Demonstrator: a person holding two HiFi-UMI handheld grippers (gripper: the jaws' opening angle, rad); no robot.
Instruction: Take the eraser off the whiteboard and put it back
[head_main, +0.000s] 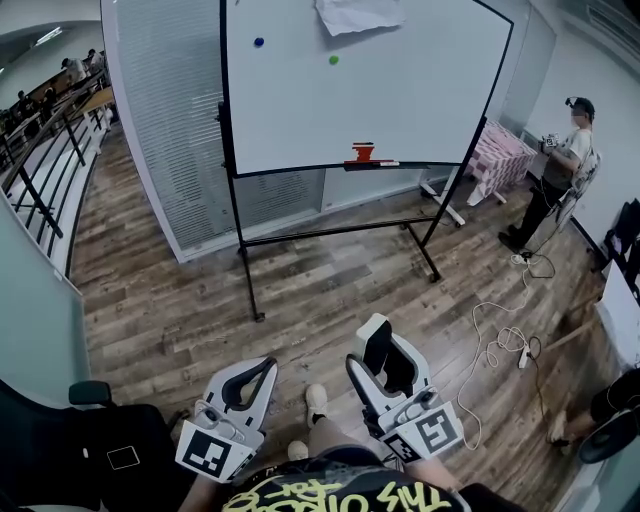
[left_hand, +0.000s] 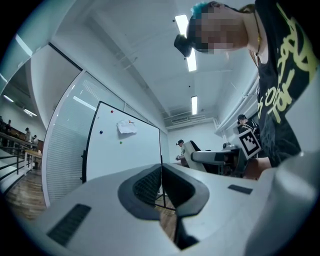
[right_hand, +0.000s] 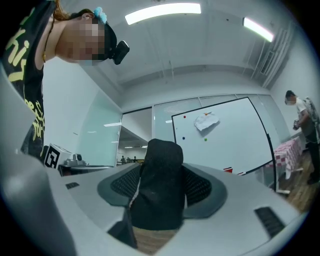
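Observation:
The whiteboard (head_main: 400, 90) stands on a wheeled frame a few steps ahead, with a small red item (head_main: 362, 152) on its tray. Both grippers are held low, close to the body and far from the board. My right gripper (head_main: 383, 362) is shut on the eraser (head_main: 377, 346), a block with a white back and black felt. In the right gripper view the eraser (right_hand: 158, 182) fills the gap between the jaws, with the whiteboard (right_hand: 227, 142) beyond. My left gripper (head_main: 256, 377) is shut with nothing in it; its jaws (left_hand: 161, 186) meet along one line.
A crumpled paper (head_main: 357, 14), a blue magnet (head_main: 259, 42) and a green magnet (head_main: 333, 59) are on the board. A person (head_main: 568, 165) stands at the right. White cables (head_main: 500, 345) lie on the wood floor. A black chair (head_main: 80, 445) is at lower left.

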